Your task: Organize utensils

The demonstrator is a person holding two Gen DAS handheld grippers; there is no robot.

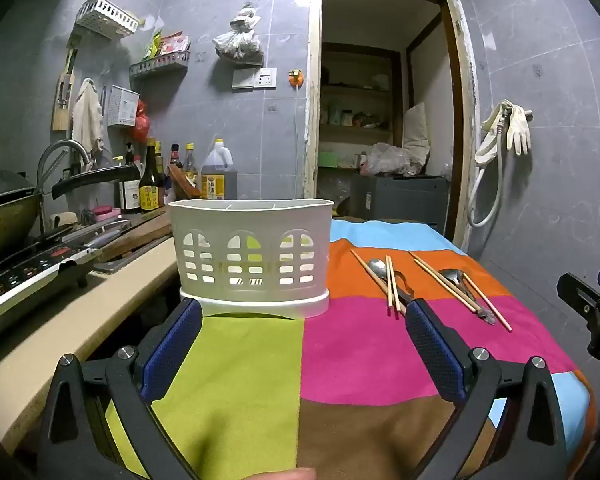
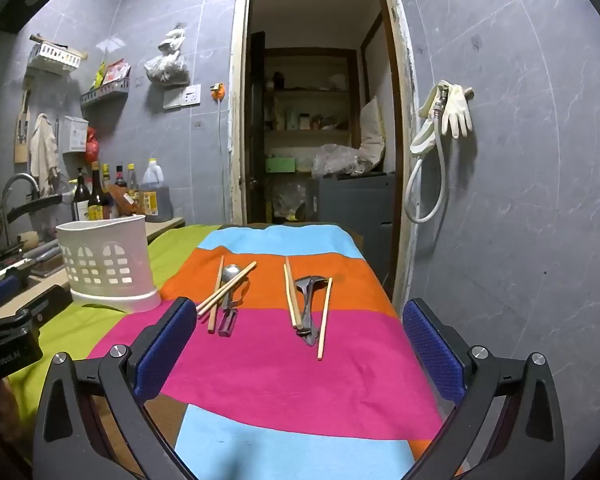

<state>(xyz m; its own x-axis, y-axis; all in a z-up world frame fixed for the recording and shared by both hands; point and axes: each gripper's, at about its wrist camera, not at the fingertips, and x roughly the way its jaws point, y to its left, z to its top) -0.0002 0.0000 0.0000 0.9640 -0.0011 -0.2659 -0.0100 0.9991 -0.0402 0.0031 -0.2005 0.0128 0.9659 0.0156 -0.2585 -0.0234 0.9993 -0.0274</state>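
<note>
A white slotted utensil holder (image 1: 250, 256) (image 2: 108, 264) stands upright on the striped cloth, just beyond my left gripper (image 1: 304, 312), which is open with nothing between its blue pads. Two heaps of utensils lie on the orange and pink stripes. The left heap has wooden chopsticks (image 2: 225, 290) and a metal spoon (image 2: 232, 272). The right heap has chopsticks (image 2: 293, 298) and dark metal spoons (image 2: 309, 284). My right gripper (image 2: 300, 312) hangs open in front of both heaps, touching neither. In the left wrist view the heaps (image 1: 392, 280) lie right of the holder.
A striped cloth (image 2: 284, 364) covers the table. To the left runs a counter with a wok (image 1: 4, 208), a stove, knives and sauce bottles (image 1: 152, 184). An open doorway (image 2: 316, 128) lies behind the table. A hose and gloves (image 2: 448, 112) hang on the right wall.
</note>
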